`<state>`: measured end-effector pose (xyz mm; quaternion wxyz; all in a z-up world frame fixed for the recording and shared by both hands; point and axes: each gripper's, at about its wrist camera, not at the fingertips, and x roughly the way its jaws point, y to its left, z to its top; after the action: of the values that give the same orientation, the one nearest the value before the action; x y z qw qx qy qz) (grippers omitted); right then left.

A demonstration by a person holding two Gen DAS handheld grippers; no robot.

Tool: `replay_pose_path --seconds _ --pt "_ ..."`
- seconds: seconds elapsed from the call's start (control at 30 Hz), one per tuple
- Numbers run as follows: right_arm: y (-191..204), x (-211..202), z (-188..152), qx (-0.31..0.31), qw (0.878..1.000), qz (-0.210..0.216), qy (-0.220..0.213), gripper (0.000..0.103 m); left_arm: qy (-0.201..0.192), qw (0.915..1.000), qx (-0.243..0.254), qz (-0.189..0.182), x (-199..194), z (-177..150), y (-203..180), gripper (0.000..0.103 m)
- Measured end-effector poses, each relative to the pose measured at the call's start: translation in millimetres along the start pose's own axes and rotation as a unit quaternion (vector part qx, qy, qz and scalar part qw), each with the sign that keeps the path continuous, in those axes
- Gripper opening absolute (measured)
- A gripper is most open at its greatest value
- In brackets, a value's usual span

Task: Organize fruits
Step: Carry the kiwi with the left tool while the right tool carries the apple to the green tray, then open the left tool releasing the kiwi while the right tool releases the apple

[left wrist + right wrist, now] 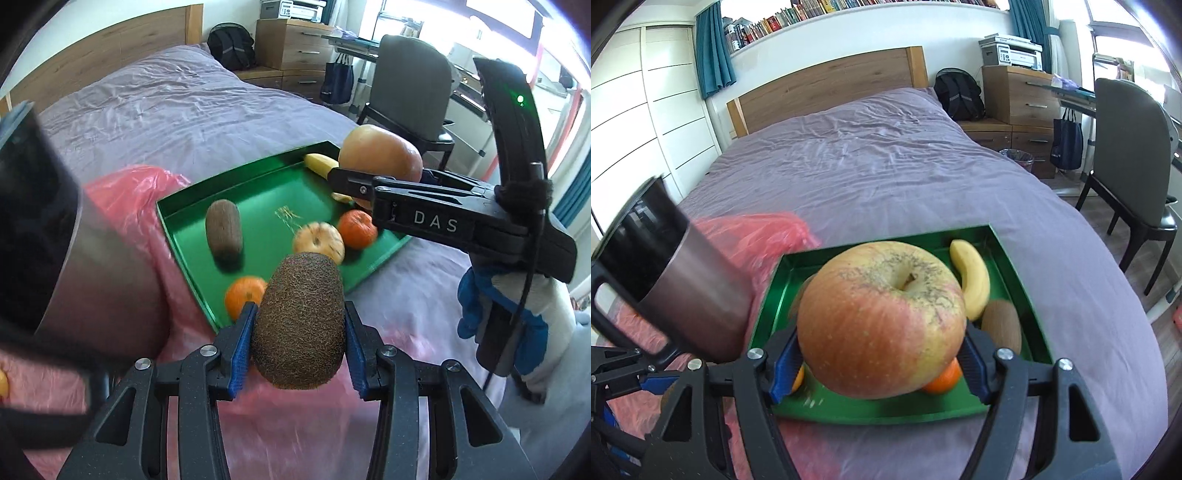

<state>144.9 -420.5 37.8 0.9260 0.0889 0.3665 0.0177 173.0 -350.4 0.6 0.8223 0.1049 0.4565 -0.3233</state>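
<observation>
My left gripper (299, 332) is shut on a brown fuzzy kiwi (299, 321), held over the near edge of the green tray (177, 229). On that tray lie a second kiwi (224, 230), two oranges (243, 297) (356, 229), a small apple (318, 242) and a banana (320, 162). My right gripper (879, 363) is shut on a big red-yellow apple (882, 317) above the green tray (1012, 258), where a banana (971, 277), a kiwi (1001, 325) and an orange (942, 380) show around it. In the left wrist view the right gripper (369, 177) holds this apple (380, 155) over the tray's far side.
The tray rests on a purple bed (871, 162) beside a pink plastic bag (753, 236). A steel cup (698, 291) mounted by the left gripper blocks the left side of both views. A chair (1130, 147), drawers (1015, 92) and a backpack (958, 94) stand beyond the bed.
</observation>
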Motion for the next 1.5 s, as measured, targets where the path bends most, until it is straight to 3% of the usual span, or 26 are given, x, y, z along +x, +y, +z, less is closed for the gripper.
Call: replay_pose_path --seconds 0.23,0.53,1.07,1.27,1.5 --pt "-14 66 24 -0.004 1.0 -0.012 0.02 0.084 0.016 0.9992 -0.022 0.029 50 21 14 0.039" --pt "-22 119 17 -0.016 0.997 -0.027 0.071 0.084 0.03 0.9983 -0.009 0.049 82 20 8 0.039" --pt "-14 134 5 -0.041 0.992 -0.018 0.119 0.086 0.045 0.9969 0.016 0.063 87 12 -1 0.04" --pt "-8 140 2 -0.059 0.988 -0.027 0.143 0.086 0.046 0.997 0.012 0.061 80 16 -4 0.05" --pt "-10 133 3 -0.038 0.987 -0.026 0.155 0.093 0.03 0.9973 0.008 0.067 52 17 -6 0.06"
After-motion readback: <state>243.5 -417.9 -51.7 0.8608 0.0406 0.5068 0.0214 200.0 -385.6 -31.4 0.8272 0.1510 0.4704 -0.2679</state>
